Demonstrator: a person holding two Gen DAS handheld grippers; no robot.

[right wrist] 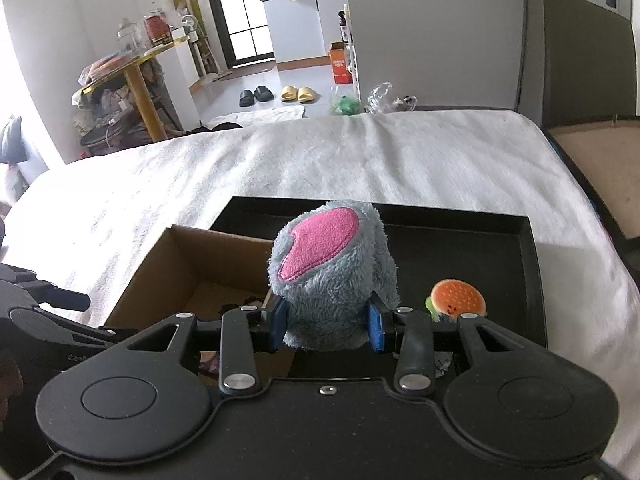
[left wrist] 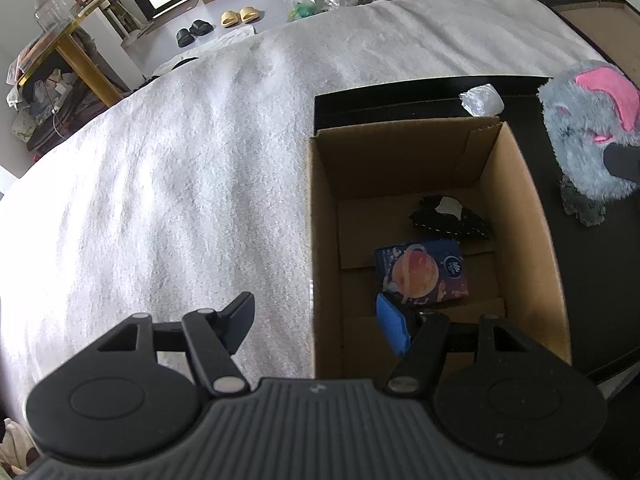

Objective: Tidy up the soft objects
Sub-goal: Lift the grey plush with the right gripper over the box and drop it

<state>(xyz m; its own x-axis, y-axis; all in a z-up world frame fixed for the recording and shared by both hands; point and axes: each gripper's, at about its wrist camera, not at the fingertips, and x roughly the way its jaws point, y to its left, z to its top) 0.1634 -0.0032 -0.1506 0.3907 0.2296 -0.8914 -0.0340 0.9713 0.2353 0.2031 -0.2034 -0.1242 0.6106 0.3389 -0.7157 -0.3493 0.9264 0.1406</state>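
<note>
Gripping a grey plush toy between its blue fingers, the right gripper holds it above the black tray, beside the cardboard box. The toy stands upright, long axis vertical, its pink ear patch facing up and away. A small burger plush lies on the tray just right of it. The left gripper hangs with fingers wide and empty at the box's near-left wall; a blue packet and a dark item lie inside.
</note>
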